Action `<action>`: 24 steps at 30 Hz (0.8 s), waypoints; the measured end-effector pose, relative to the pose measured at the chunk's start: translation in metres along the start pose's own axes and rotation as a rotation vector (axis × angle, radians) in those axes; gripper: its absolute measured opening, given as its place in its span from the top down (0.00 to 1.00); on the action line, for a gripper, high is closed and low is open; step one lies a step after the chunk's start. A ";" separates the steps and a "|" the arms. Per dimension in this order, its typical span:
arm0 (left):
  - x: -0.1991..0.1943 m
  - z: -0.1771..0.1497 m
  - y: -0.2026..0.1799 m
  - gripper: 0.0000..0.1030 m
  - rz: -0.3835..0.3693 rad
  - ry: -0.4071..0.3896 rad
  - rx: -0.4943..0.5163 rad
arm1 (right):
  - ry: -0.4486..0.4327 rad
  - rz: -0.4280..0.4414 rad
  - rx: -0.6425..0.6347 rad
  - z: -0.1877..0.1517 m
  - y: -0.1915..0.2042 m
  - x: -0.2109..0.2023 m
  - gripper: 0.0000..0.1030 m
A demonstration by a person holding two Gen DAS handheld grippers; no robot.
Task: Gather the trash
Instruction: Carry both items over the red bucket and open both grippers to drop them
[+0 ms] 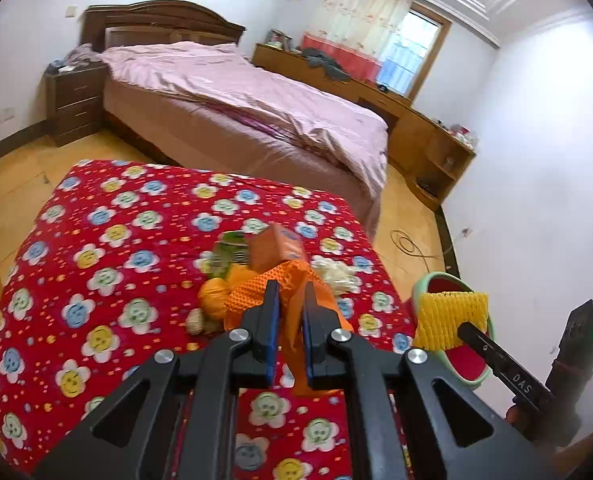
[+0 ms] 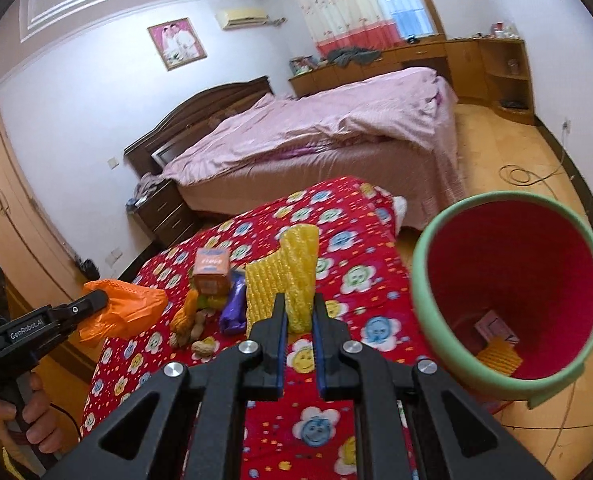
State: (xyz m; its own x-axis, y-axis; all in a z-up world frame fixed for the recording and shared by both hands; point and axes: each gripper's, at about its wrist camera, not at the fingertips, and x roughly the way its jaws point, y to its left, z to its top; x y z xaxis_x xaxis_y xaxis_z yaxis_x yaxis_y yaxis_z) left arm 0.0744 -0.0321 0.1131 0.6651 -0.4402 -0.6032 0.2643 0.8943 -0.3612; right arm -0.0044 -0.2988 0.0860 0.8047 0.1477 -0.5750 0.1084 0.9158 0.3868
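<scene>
- Landmark: waste bin (image 2: 508, 292), green rim, red inside, standing at the edge of the counter (image 2: 336, 216), which is covered in a red flower-print cloth. A small pinkish box and a yellow ribbed scrap already lie at its bottom.
- Right gripper (image 2: 298, 312): jaws closed narrow on a yellow foam fruit net (image 2: 284, 272), held upright above the counter, just beside the bin on its counter side. Risk: the net is tall and springy, and gripped only at its lower end; if let go before it is over the bin mouth, it may catch the rim and fall back on the cloth or to the floor.
- Left gripper (image 1: 288, 304): jaws closed narrow on an orange foam net with thin plastic film (image 1: 284, 280), held above the counter, farther from the bin than the yellow net. Risk: the limp film hangs below the jaws and could drag across the pile, or slip out since the hold is on soft material.
- Remaining pile, on the counter well apart from the bin: orange carton (image 2: 211, 270), purple wrapper (image 2: 232, 306), peanut shells (image 2: 200, 344), orange peel (image 1: 213, 299), green packet (image 1: 226, 254), white crumpled piece (image 1: 338, 274). Risk: shells are small and loose; a pass of either gripper may scatter them.
- Both grippers are heading for one bin mouth; judged likely to crowd each other or knock the light bin off balance if they arrive together.
</scene>
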 end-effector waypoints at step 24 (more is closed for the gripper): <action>0.077 0.002 -0.131 0.92 -0.177 0.113 0.199 | -0.121 -0.175 0.163 0.001 -0.095 -0.054 0.88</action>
State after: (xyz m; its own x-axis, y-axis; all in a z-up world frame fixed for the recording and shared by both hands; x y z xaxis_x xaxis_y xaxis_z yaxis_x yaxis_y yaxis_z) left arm 0.0924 -0.1826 0.1151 0.5169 -0.5872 -0.6229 0.5088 0.7959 -0.3281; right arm -0.0576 -0.3940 0.0810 0.8282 -0.0620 -0.5571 0.3366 0.8497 0.4058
